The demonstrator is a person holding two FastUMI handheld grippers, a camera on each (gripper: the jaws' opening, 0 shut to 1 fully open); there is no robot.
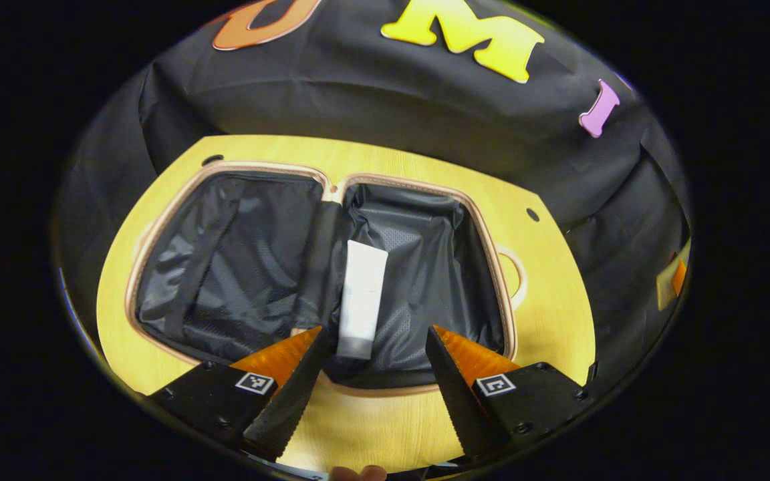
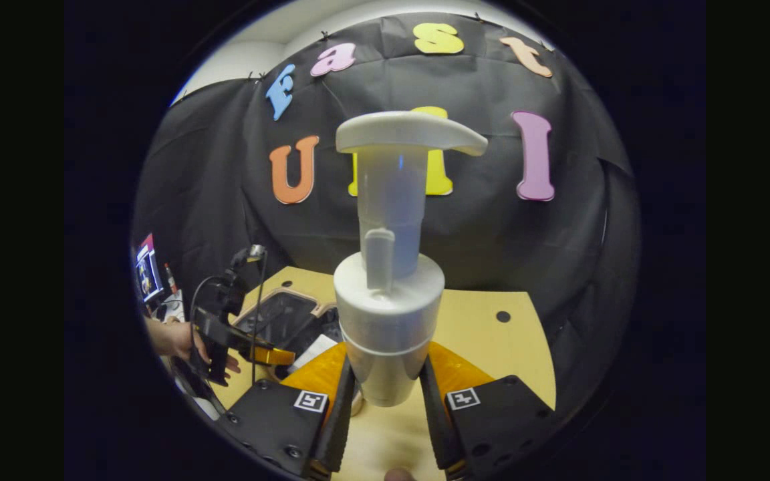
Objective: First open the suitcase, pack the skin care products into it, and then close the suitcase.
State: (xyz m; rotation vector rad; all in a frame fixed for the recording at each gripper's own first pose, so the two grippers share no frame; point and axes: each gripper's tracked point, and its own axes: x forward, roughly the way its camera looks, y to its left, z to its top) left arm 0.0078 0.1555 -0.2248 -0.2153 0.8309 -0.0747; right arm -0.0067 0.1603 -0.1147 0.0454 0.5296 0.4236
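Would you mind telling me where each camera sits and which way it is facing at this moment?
Left gripper view: rides the left gripper, looking down into the open suitcase holding a white tube; a fingertip shows at the bottom edge.
Right gripper view: rides the right gripper, facing the booth wall, shut on a pump bottle; a hand holds the other gripper at left.
Shared: suitcase, tube, wooden table.

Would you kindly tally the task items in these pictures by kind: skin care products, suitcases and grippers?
Skin care products: 2, the white tube lying in the suitcase and the pump bottle held by the right gripper
Suitcases: 1, the open suitcase on the table
Grippers: 2, the right gripper and the left gripper
Total: 5
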